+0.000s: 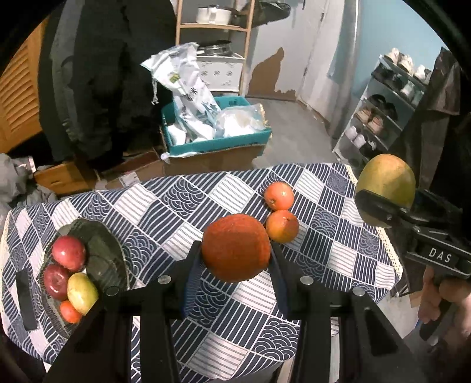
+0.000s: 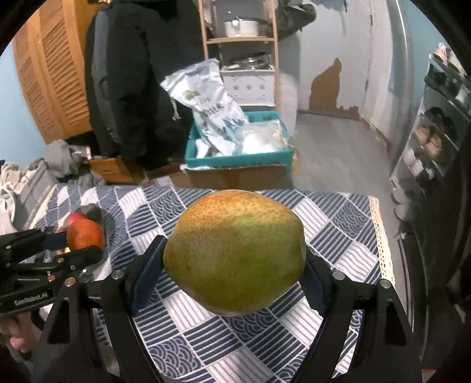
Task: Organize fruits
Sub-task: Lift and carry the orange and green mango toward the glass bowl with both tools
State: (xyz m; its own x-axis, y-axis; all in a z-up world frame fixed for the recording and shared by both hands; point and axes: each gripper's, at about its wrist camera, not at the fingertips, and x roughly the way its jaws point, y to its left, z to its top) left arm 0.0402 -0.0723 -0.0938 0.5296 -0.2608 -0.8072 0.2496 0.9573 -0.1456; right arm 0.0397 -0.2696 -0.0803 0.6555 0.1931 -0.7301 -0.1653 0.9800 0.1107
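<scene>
Left gripper [image 1: 235,262] view alone shows two loose oranges [image 1: 281,210].

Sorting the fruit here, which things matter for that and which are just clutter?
Part of the job: orange in left hand-held gripper; mango in right hand-held gripper; two tangerines; glass plate of fruit.

Clutter: teal box; shoe rack; white pot.
</scene>
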